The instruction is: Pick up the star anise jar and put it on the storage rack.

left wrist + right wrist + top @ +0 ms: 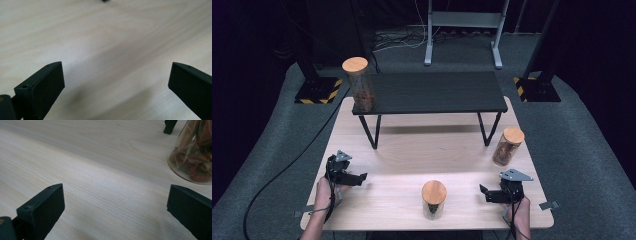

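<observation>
Three glass jars with wooden lids are in the high view. One jar (359,86) stands at the left end of a black shelf (437,92), another (508,146) on the table at the right, a third (434,199) near the front edge. My left gripper (362,177) rests at the front left, pointing right, and my right gripper (483,192) at the front right, pointing left. The left gripper (116,82) is open over bare wood. The right gripper (116,202) is open too, with a jar of reddish contents (192,152) beyond its right jaw, untouched.
The light wooden table (412,155) carries the low black shelf on thin legs, one foot (170,126) showing in the right gripper view. Dark carpet, black stands with striped bases (317,90) and a grey frame (462,30) lie beyond the table.
</observation>
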Demonstrator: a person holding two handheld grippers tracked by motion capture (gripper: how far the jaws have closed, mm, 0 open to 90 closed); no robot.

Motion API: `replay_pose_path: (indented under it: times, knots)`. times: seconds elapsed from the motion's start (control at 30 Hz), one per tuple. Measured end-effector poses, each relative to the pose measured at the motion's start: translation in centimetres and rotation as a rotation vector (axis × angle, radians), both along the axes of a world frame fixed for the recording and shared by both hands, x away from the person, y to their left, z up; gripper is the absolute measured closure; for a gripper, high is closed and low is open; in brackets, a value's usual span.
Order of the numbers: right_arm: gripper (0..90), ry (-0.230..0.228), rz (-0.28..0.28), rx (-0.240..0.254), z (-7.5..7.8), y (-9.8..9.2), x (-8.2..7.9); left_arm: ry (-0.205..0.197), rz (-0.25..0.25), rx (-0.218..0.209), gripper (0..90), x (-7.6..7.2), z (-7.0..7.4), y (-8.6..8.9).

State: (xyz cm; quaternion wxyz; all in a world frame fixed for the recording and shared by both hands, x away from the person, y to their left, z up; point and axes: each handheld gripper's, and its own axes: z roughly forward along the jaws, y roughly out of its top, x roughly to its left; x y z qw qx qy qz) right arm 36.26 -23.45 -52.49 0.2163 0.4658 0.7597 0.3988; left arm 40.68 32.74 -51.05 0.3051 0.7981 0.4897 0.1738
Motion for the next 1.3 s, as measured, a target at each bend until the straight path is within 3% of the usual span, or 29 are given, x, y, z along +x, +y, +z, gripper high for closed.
replay_pose_path:
  times: [0.07, 0.17, 0.37, 1.3]
  knots:
    - [0.5, 0.001, -0.001, 0.0, 0.0, 0.0, 0.0, 0.0, 0.011, -0.022, 0.0, -0.6, -0.8, 0.2]
    - [0.5, 0.001, -0.001, 0.0, 0.0, 0.0, 0.0, -0.003, 0.013, -0.018, 0.0, -1.0, -1.3, 0.2]
    - [0.5, 0.002, 0.0, -0.002, 0.0, 0.0, 0.0, -0.073, 0.037, -0.011, 0.0, -2.3, -1.9, 0.2]
    - [0.6, 0.001, -0.001, 0.004, 0.0, 0.0, 0.0, -0.074, 0.053, -0.008, 0.0, -2.5, -1.9, 0.2]
